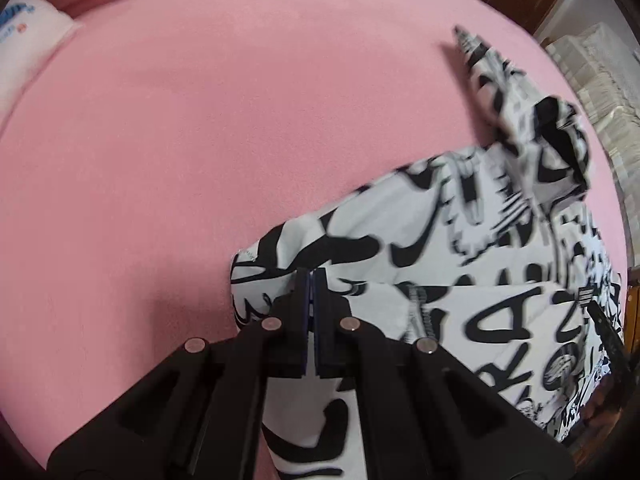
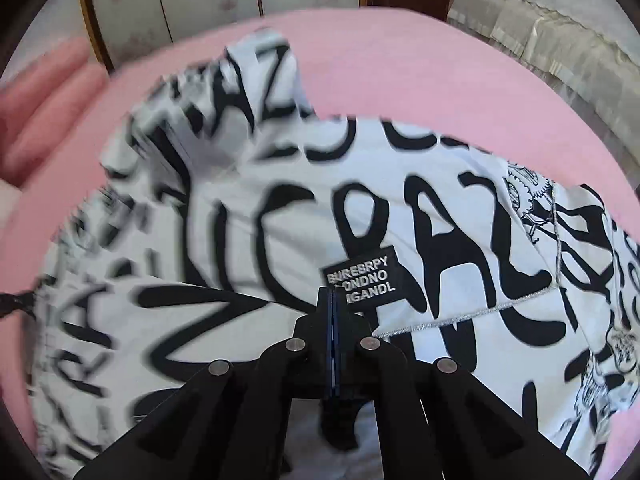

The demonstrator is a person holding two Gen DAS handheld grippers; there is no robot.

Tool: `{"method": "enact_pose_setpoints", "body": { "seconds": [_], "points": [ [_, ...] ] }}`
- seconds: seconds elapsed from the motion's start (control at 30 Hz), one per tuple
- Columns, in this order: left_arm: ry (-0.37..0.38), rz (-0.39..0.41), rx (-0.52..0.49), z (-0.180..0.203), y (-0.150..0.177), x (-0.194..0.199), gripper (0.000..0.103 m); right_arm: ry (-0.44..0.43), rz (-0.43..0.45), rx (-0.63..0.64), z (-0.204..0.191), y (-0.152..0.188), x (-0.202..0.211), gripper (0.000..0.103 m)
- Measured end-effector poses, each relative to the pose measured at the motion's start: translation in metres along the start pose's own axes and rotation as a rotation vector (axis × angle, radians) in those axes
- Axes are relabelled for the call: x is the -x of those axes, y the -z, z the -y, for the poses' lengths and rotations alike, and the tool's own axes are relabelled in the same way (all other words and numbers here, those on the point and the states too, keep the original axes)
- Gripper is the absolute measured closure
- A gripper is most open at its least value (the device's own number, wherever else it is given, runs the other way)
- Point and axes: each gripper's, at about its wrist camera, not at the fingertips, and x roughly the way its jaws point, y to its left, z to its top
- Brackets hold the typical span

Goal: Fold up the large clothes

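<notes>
We are holding the printed garment (image 1: 460, 240) over the pink bed (image 1: 200, 160), left gripper (image 1: 311, 276) and right gripper (image 2: 333, 296) both clamped tight on its cloth.

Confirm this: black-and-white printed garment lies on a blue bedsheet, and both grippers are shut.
Wrong on the colour. The sheet is pink, not blue, as the left wrist view shows plainly, and the right wrist view agrees. The rest stands: the garment is black-and-white printed and lies on it, and the left gripper and right gripper are both shut.
</notes>
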Motion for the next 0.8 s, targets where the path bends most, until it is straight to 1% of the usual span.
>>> {"method": "enact_pose_setpoints", "body": {
  "seconds": [0.07,0.1,0.2,0.23,0.27,0.3,0.33,0.37,0.4,0.43,0.57,0.6,0.63,0.67,0.7,0.73,0.77,0.8],
  "points": [
    [-0.005,0.065,-0.040,0.011,0.007,0.025,0.103,-0.025,0.028,-0.039,0.000,0.001,0.024,0.103],
    [-0.009,0.085,-0.055,0.017,0.012,0.035,0.103,-0.027,0.036,-0.054,-0.002,0.005,0.037,0.103],
    [0.008,0.103,-0.073,0.033,0.033,0.060,0.103,-0.044,0.008,-0.128,0.014,0.028,0.081,0.097],
    [0.021,0.095,-0.079,0.040,0.043,0.067,0.103,-0.051,-0.001,-0.152,0.010,0.031,0.071,0.096],
    [0.036,0.079,-0.091,0.047,0.055,0.072,0.103,-0.060,-0.013,-0.178,0.002,0.042,0.065,0.094],
    [0.043,0.063,-0.100,0.056,0.066,0.076,0.103,-0.066,-0.024,-0.200,0.005,0.048,0.074,0.093],
    [0.043,0.049,-0.104,0.062,0.076,0.079,0.103,-0.064,-0.047,-0.222,0.007,0.060,0.081,0.090],
    [0.048,0.028,-0.102,0.071,0.088,0.081,0.103,-0.059,-0.066,-0.235,0.006,0.071,0.078,0.085],
    [0.070,-0.006,-0.104,0.082,0.103,0.083,0.103,-0.058,-0.082,-0.249,-0.003,0.079,0.068,0.082],
    [0.086,-0.028,-0.105,0.086,0.117,0.086,0.103,-0.060,-0.099,-0.266,-0.002,0.089,0.070,0.076],
    [0.103,-0.111,-0.138,0.117,0.178,0.095,0.103,-0.090,-0.175,-0.341,0.012,0.126,0.089,0.068],
    [0.111,-0.135,-0.145,0.126,0.191,0.097,0.103,-0.101,-0.190,-0.350,0.016,0.133,0.093,0.067],
    [0.120,-0.159,-0.159,0.135,0.205,0.099,0.103,-0.106,-0.198,-0.355,0.018,0.139,0.096,0.064],
    [0.122,-0.179,-0.179,0.144,0.218,0.101,0.103,-0.104,-0.207,-0.355,0.021,0.146,0.100,0.058],
    [0.117,-0.195,-0.199,0.154,0.230,0.104,0.103,-0.100,-0.214,-0.347,0.024,0.154,0.105,0.054],
    [0.113,-0.205,-0.214,0.161,0.237,0.106,0.103,-0.102,-0.226,-0.335,0.027,0.162,0.109,0.045],
    [0.110,-0.214,-0.227,0.169,0.244,0.108,0.103,-0.108,-0.239,-0.329,0.028,0.168,0.109,0.042],
    [0.107,-0.220,-0.242,0.181,0.254,0.112,0.103,-0.121,-0.262,-0.327,0.032,0.176,0.109,0.042]
  ]
}}
